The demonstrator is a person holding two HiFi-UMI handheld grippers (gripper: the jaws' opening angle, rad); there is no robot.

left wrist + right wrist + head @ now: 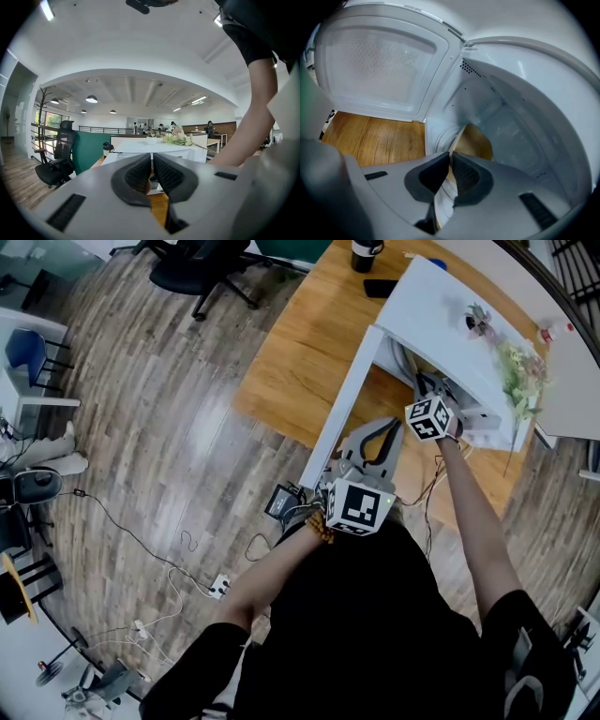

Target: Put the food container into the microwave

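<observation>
The white microwave (441,329) stands on a wooden table (300,343) with its door (339,418) swung open. In the right gripper view my right gripper (451,169) is inside the microwave's cavity (511,131), shut on the rim of the food container (476,140), a paper bowl that is white outside and brown inside. The open door (379,65) shows at the left of that view. In the head view only the right gripper's marker cube shows at the opening. My left gripper (382,432) hangs in front of the door, shut and holding nothing (152,171).
A dark mug (366,253) and a black phone (380,287) lie on the table behind the microwave. Flowers (520,367) rest on the microwave's top. An office chair (202,268) stands at the far left; cables and a power strip (217,587) lie on the floor.
</observation>
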